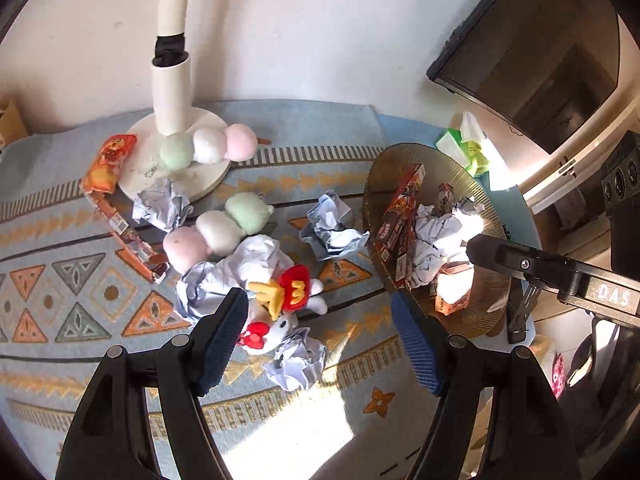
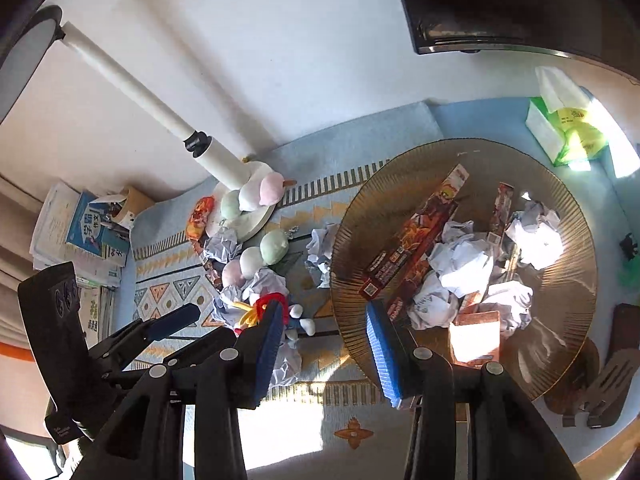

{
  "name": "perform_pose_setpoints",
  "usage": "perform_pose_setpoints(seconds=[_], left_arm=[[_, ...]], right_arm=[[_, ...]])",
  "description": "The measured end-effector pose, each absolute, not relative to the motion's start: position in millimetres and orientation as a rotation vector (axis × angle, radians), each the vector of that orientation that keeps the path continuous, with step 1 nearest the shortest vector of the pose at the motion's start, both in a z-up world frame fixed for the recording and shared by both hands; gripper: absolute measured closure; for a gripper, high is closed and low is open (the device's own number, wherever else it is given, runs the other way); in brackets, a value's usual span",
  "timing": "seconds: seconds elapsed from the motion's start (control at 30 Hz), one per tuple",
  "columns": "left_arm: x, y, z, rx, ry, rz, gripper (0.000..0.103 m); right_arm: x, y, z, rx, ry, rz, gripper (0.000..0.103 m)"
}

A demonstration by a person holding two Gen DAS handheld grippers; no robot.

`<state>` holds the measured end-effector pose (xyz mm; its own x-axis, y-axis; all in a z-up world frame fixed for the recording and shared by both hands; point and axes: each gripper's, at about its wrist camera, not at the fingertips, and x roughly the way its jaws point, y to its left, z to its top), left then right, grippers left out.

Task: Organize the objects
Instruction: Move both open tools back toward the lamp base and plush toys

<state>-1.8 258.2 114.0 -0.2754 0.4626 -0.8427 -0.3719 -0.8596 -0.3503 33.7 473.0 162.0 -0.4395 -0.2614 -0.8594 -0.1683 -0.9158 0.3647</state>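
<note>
- The amber tray [image 2: 560, 280] already holds snack boxes [image 2: 408, 236] and crumpled paper [image 2: 464, 268], so it seems to serve as the collecting place.
- Left of the tray, on the patterned cloth [image 1: 80, 280], lie the plush toy [image 1: 288, 304], loose paper balls [image 1: 332, 228] and a dango plush [image 1: 220, 232].
- The left gripper [image 1: 320, 340] hangs spread wide and empty over the plush toy, likely the next pick.
- The right gripper [image 2: 324, 352] gapes empty at the tray's near rim.
- A lamp base [image 1: 176, 156] crowds the far clutter.

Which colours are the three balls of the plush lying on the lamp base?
Green, white and pink plush, seen best by the left wrist camera.
</note>
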Motion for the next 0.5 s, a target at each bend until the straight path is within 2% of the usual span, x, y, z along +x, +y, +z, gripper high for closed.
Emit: perform_pose_setpoints(seconds=[0.3, 0.5], left_arm=[[-30, 166, 94, -1.586, -0.311, 2.246, 0.031], [-64, 130, 91, -1.586, -0.358, 2.300, 0.031]], right_arm=[[-1, 412, 145, 1.671, -0.565, -2.423, 0.061], [-31, 382, 138, 1.687, -0.514, -2.393, 0.049]])
